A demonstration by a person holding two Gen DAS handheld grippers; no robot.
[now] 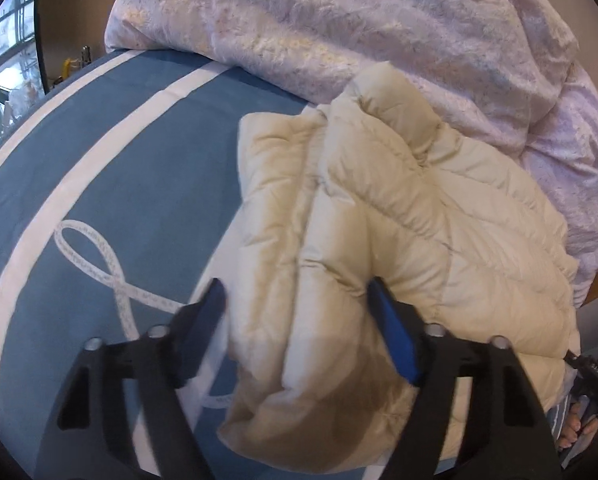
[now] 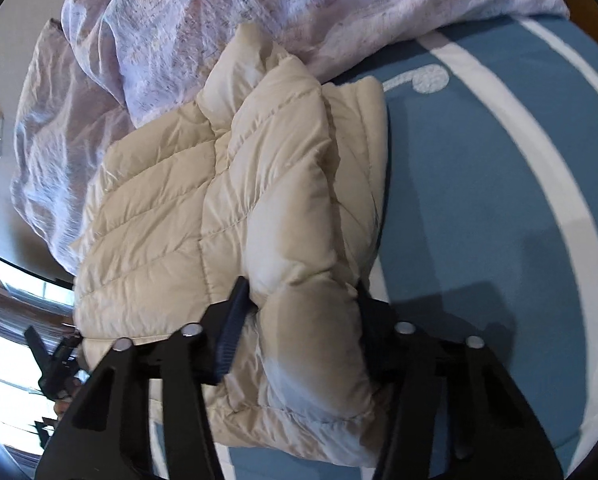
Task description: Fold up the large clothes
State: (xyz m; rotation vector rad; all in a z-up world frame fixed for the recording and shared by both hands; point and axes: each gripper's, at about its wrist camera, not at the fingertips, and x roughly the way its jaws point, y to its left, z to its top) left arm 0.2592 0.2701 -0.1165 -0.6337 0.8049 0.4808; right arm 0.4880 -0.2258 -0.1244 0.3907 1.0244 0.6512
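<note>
Black tool, blue pads

The jacket lies on the bedspread, folded on itself. Behind it the duvet is heaped, touching its far edge. My left gripper has a thick fold between its fingers; my right gripper straddles another fold at the jacket's near edge.
</note>
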